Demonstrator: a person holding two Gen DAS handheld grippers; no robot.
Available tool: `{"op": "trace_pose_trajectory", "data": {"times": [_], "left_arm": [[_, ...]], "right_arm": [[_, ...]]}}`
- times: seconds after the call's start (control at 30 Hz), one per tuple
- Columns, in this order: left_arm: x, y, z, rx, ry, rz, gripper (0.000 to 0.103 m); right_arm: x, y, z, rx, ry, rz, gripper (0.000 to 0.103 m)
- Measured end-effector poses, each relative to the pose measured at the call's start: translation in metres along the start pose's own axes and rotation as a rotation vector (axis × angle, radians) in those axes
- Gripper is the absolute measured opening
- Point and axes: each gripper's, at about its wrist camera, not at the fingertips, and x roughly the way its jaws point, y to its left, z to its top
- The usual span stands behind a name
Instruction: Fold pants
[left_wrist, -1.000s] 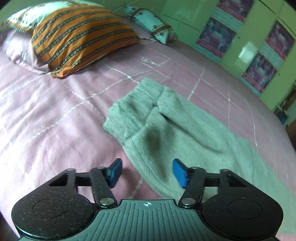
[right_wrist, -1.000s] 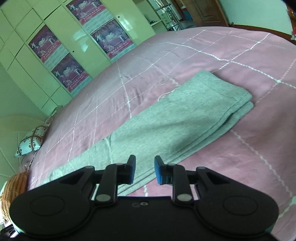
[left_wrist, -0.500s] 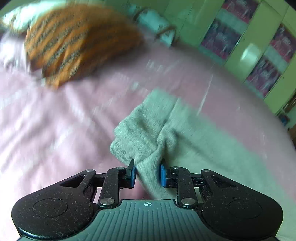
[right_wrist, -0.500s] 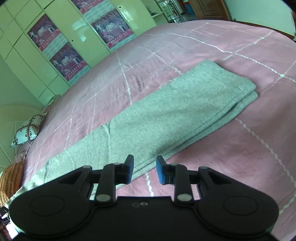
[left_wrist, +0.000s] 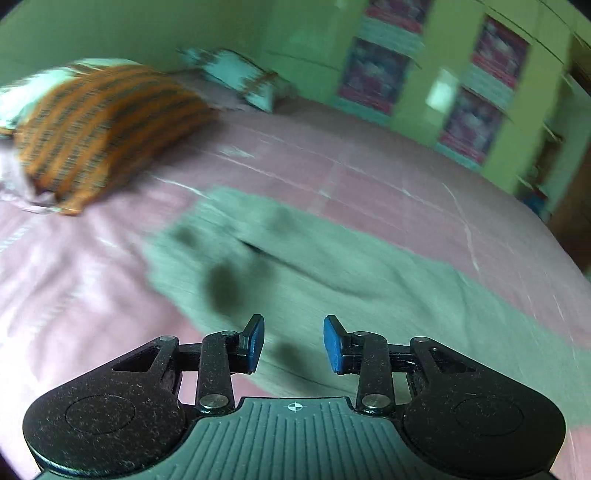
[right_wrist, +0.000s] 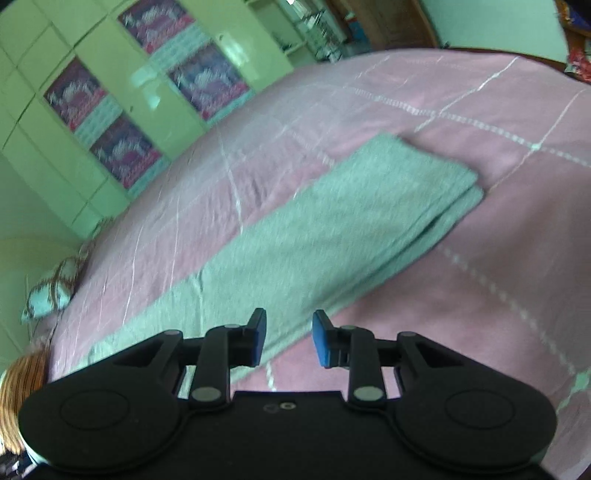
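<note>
**Grey pants run lengthwise between your two grippers**

Grey knit fabric is your target: the pants (left_wrist: 332, 280) lie flat on the pink bedspread (left_wrist: 388, 192), already doubled leg over leg into one long strip. Its long axis runs from the rumpled end close to the orange striped pillow (left_wrist: 99, 125) out toward the squared-off end (right_wrist: 424, 177) at the far right of the right wrist view.

Your left gripper (left_wrist: 293, 343) hangs just above the rumpled end, pointing down at the cloth. Its jaws are partly apart and opening, and nothing is pinched between the blue pads; the fabric shows through the gap but lies below them. This view is motion-blurred, so you cannot tell how close the tips are to the cloth.

Your right gripper (right_wrist: 289, 338) sits at the near long edge of the strip, about midway along it. Its jaws are narrowly apart and empty; the left pad lies over grey fabric, the right one over bare bedspread.

The relation to mind: each end lies away along the strip, not across it. Your left hand is the nearer one to the rumpled end, while the squared-off end lies well apart from your right jaws, up and to the right. A lengthwise fold would probably mean carrying one end along that axis onto the other.
</note>
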Motion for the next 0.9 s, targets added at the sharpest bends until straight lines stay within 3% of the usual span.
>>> {"op": "trace_pose_trajectory", "data": {"times": [0.1,0.17,0.2,0.23,0.27,0.3,0.37,0.4,0.5,0.6,0.73,0.77,0.8,0.9], "left_arm": [[0.023,-0.014,-0.013,0.020,0.052,0.017,0.035],[0.028,-0.018,-0.020,0.037,0.038,0.042,0.035],[0.027,-0.018,-0.019,0.032,0.038,0.044,0.035],[0.027,-0.018,-0.016,0.029,0.043,0.046,0.035],[0.025,-0.018,-0.012,0.027,0.047,0.051,0.035],[0.022,-0.016,-0.008,0.028,0.044,0.058,0.035],[0.018,-0.010,-0.003,0.026,0.028,0.079,0.035],[0.020,-0.004,-0.002,0.016,0.030,0.080,0.035],[0.023,0.009,0.002,-0.017,0.043,0.063,0.035],[0.029,0.010,0.002,-0.001,0.065,0.058,0.035],[0.034,0.010,0.003,0.002,0.076,0.055,0.035],[0.034,0.011,0.002,-0.005,0.077,0.052,0.035],[0.034,0.012,0.002,-0.014,0.077,0.048,0.035],[0.034,0.016,0.002,-0.036,0.076,0.032,0.035]], "right_arm": [[0.004,-0.001,0.010,-0.033,-0.058,0.044,0.021],[0.015,-0.004,0.016,-0.109,-0.068,0.039,0.023],[0.023,-0.009,0.019,-0.129,-0.051,-0.014,0.020],[0.032,-0.020,0.022,-0.112,-0.027,-0.109,0.011],[0.035,-0.035,0.025,-0.052,-0.010,-0.130,0.000],[0.032,-0.046,0.029,0.015,-0.006,-0.122,0.000],[0.015,-0.052,0.034,0.038,-0.065,-0.137,0.029],[0.005,-0.055,0.036,0.050,-0.108,-0.139,0.032],[-0.007,-0.079,0.047,0.178,-0.162,-0.108,0.032],[0.001,-0.105,0.056,0.299,-0.144,-0.098,0.029],[0.021,-0.117,0.062,0.321,-0.108,-0.103,0.028],[0.026,-0.118,0.062,0.328,-0.091,-0.111,0.025],[0.029,-0.118,0.064,0.328,-0.080,-0.117,0.013],[0.019,-0.109,0.068,0.309,-0.102,-0.064,0.011]]}}
